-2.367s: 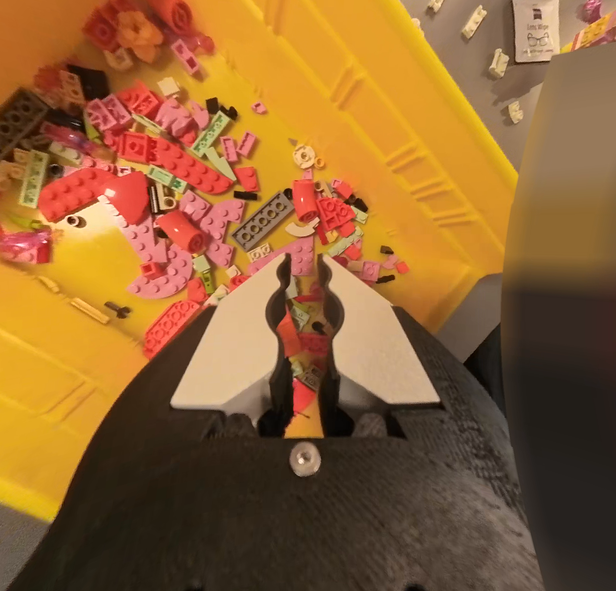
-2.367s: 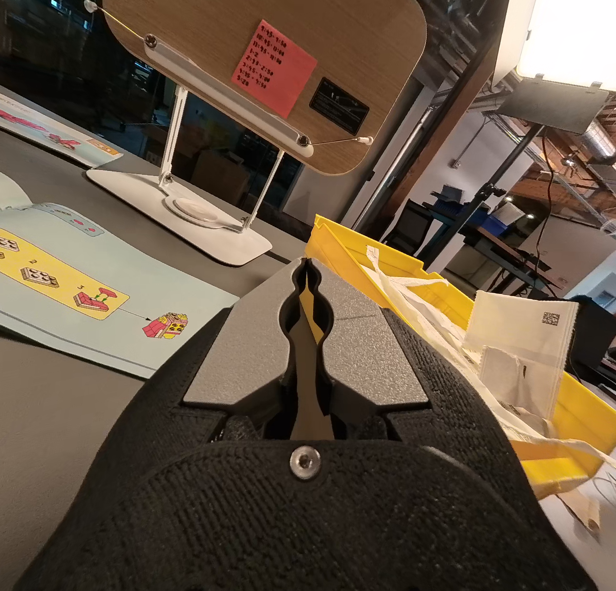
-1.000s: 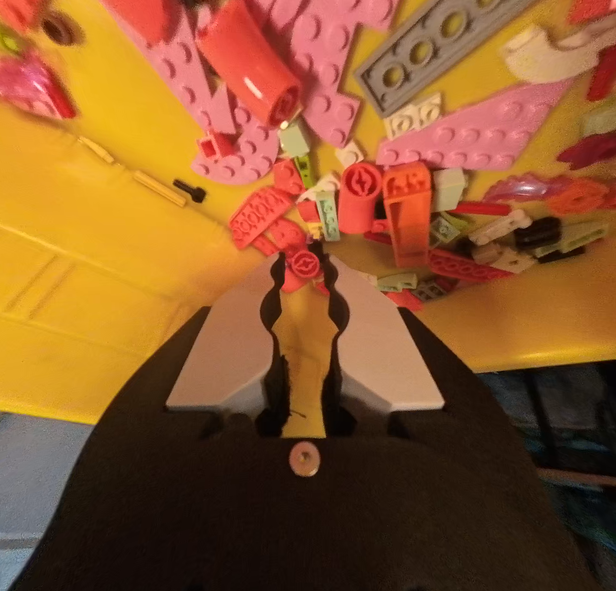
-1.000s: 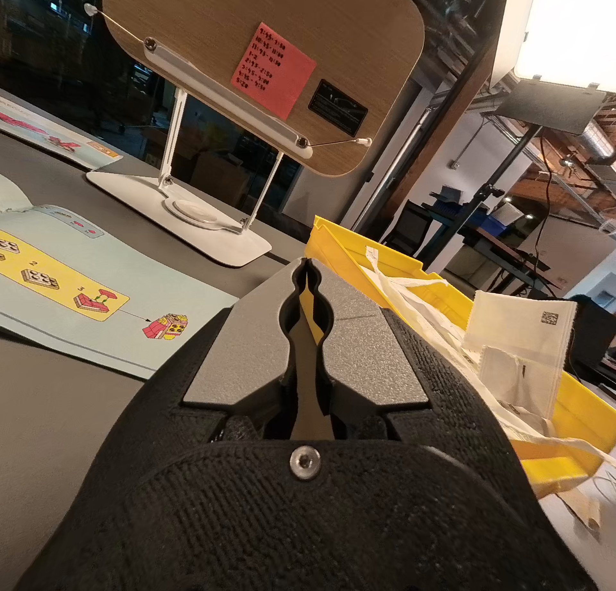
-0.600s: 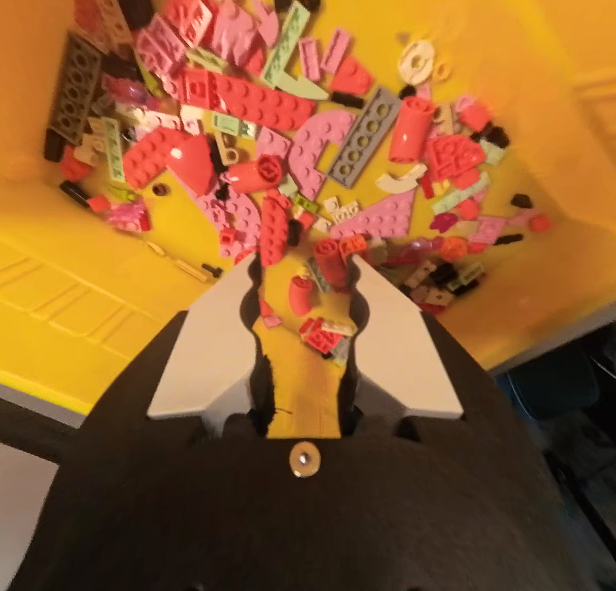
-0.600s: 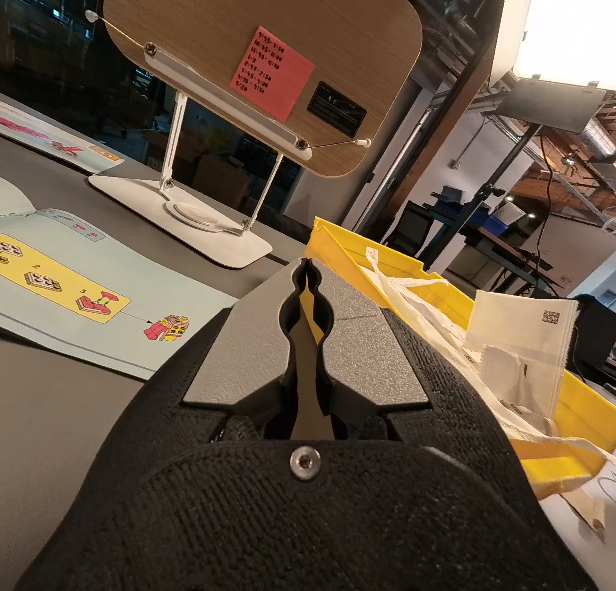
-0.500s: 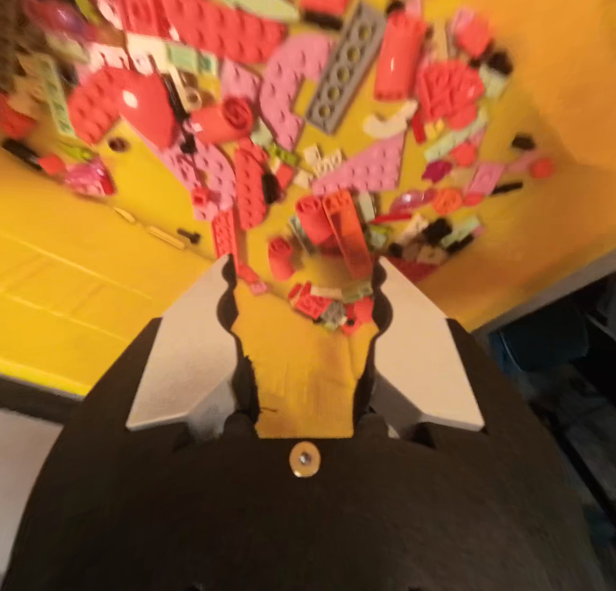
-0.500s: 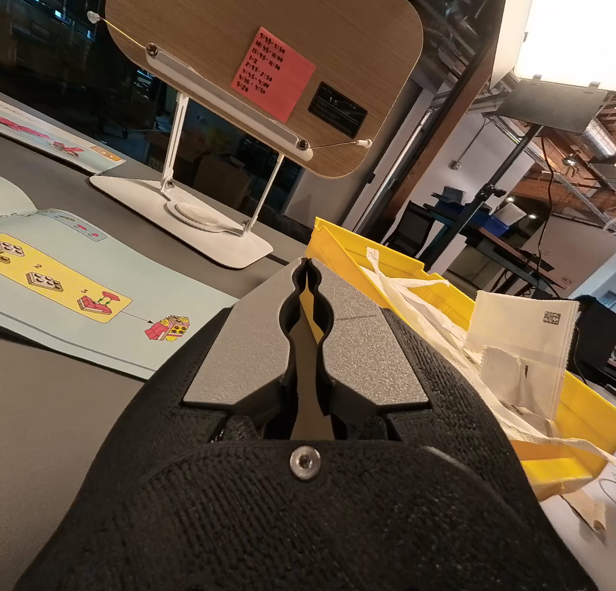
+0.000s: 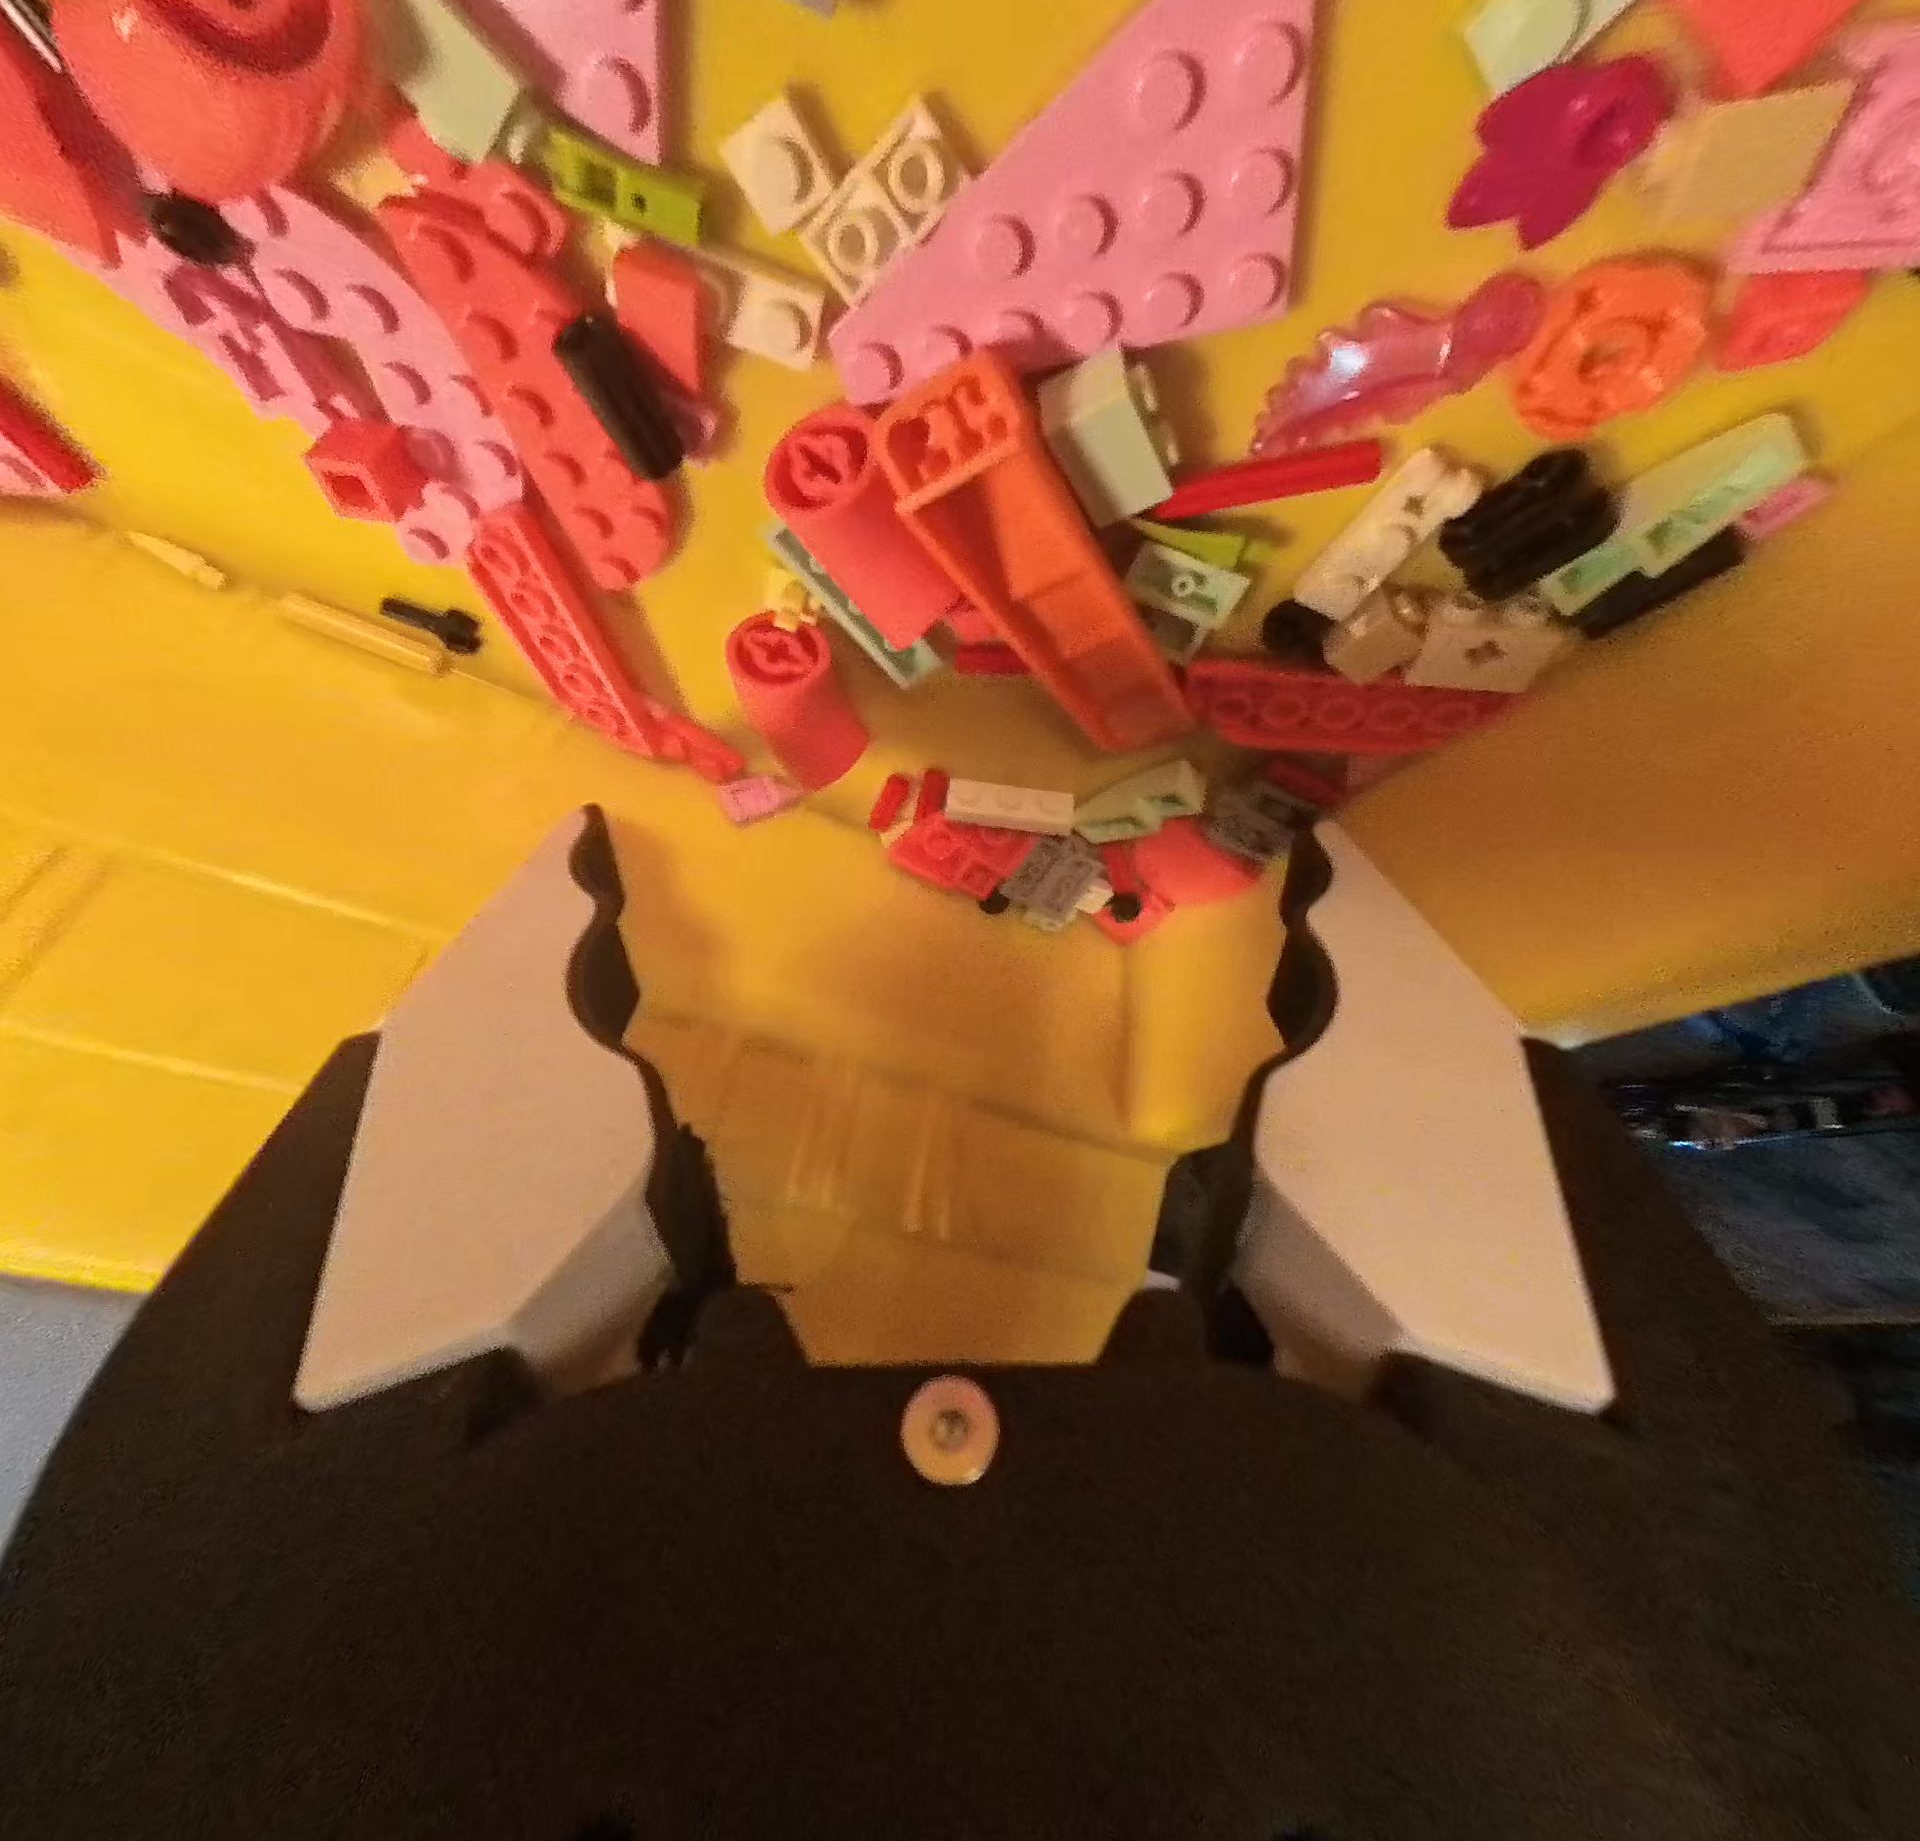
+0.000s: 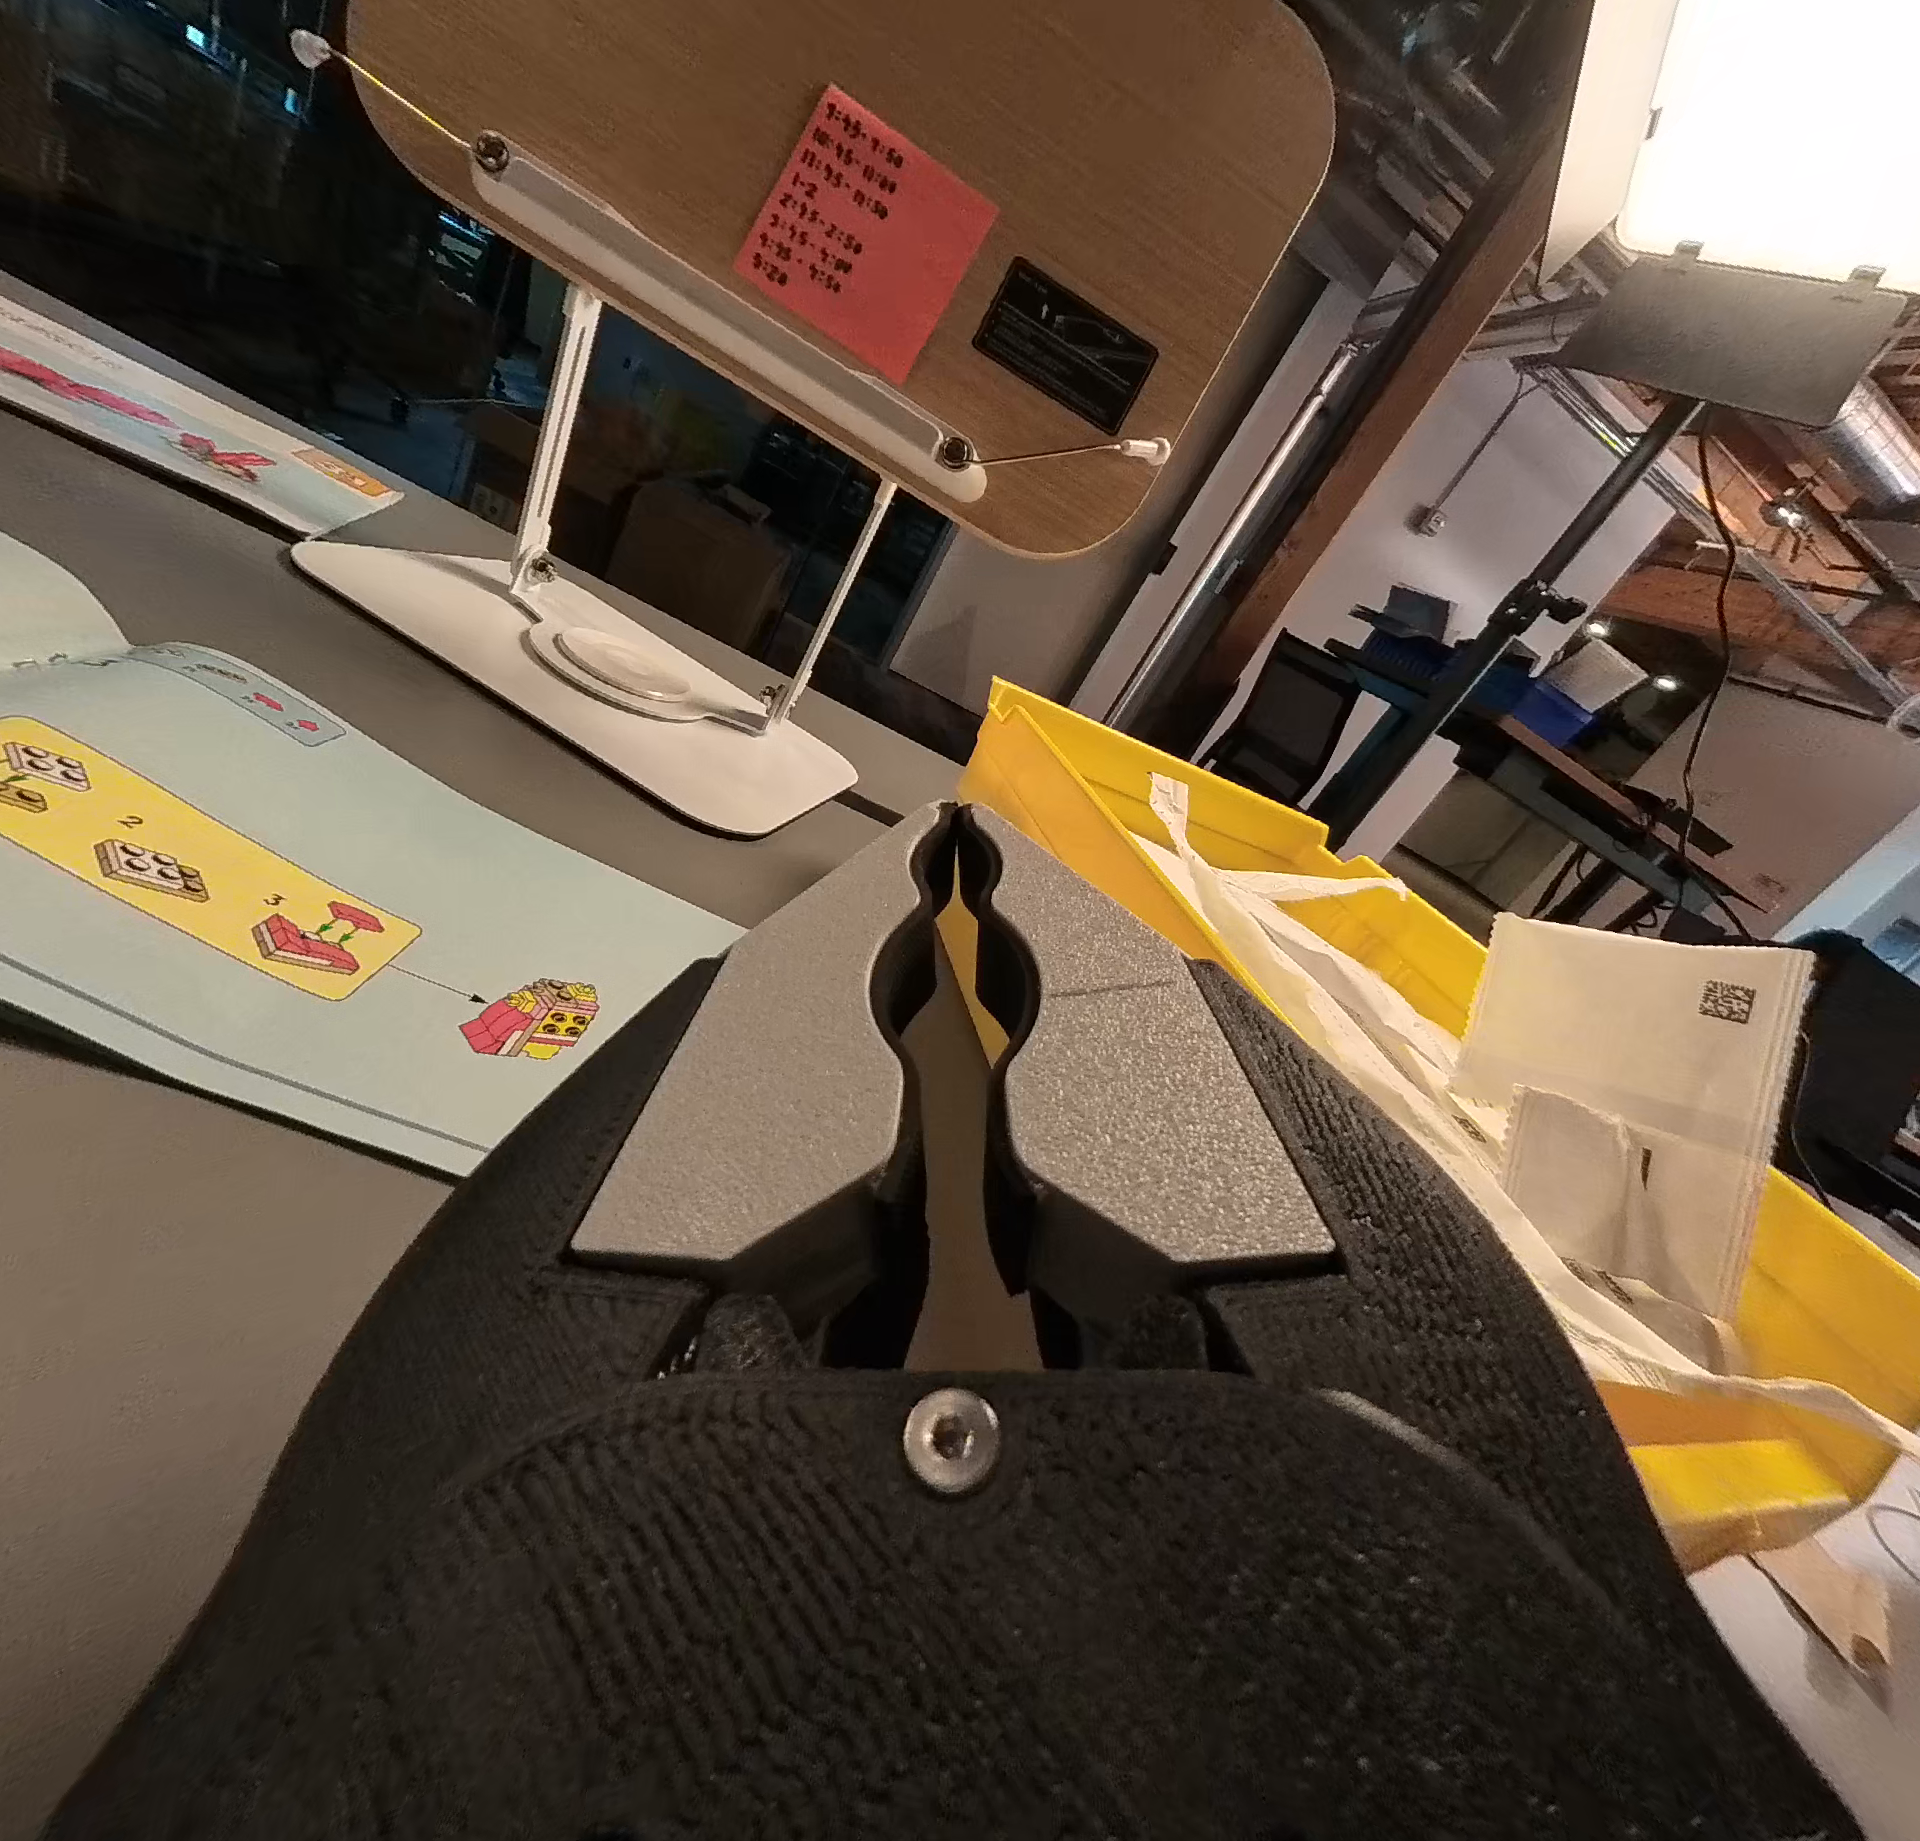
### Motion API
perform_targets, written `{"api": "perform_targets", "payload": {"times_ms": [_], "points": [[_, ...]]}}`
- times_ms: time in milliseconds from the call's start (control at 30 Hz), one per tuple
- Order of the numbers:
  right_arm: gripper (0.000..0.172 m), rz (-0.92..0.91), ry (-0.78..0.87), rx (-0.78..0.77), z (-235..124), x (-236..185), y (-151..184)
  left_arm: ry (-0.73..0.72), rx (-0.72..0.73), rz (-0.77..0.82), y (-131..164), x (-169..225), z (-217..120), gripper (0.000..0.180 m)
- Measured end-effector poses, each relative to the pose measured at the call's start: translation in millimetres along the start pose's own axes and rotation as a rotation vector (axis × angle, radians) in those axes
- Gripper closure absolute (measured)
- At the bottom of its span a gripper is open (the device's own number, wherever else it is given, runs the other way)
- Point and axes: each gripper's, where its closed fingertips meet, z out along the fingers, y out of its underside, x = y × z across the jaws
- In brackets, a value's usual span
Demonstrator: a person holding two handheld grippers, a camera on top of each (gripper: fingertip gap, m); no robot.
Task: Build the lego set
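While I watch both wrist views, this is what I see.

Left gripper (image 9: pixel 951 856): my fingers stand spread wide, nothing between them but the bin floor.
Bin (image 9: pixel 260 960): yellow, with the left gripper down inside it, pointing at a heap of toy bricks.
Nearest bricks: a small clump (image 9: pixel 1049 856) of red, grey and pale pieces lies just ahead of the gap, closer to my right-hand finger (image 9: pixel 1403 1116); no finger touches it.
Further in: a red cylinder (image 9: pixel 795 695), a second red cylinder (image 9: pixel 852 513) against an orange brick (image 9: pixel 1029 565), and a pink plate (image 9: pixel 1122 233) beyond them.
Right gripper (image 10: pixel 956 820): my fingers are clenched tip to tip, with nothing between the tips.
Right surroundings: the gripper sits low over the grey bench (image 10: pixel 156 1324); a pale blue instruction sheet (image 10: pixel 312 908) lies to its left, a white stand (image 10: pixel 623 648) with a wooden board (image 10: pixel 831 181) beyond, and a second yellow bin (image 10: pixel 1247 856) holding white paper (image 10: pixel 1621 1064) to its right.
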Motion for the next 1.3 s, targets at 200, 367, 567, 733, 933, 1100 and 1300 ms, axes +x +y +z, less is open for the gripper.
{"api": "perform_targets", "payload": {"times_ms": [200, 367, 567, 733, 933, 1100, 1300], "points": [[0.172, -0.004, -0.003, 0.001, 0, -1, 0, -0.072, 0.143, -0.012, -23, -21, -10, 0.055], [0.172, -0.011, -0.011, 0.003, 0, -3, -1, -0.149, 0.257, -0.109, -35, -46, -21, 0.064], [0.172, -0.028, -0.021, 0.004, 1, -6, -2, -0.004, 0.592, -0.342, -48, -53, -69, 0.075], [0.172, -0.030, -0.024, 0.000, 2, -7, -1, 0.063, 0.633, -0.360, -41, -42, -71, 0.078], [0.172, -0.044, -0.031, -0.005, 2, -9, 0, 0.156, 0.584, -0.333, -28, -15, -53, 0.085], [0.172, -0.054, -0.035, -0.006, 3, -11, -1, 0.113, 0.616, -0.310, -31, -16, -57, 0.085], [0.172, -0.050, -0.027, -0.012, 3, -10, 1, 0.315, 0.772, -0.141, -56, 23, -81, 0.113]]}}
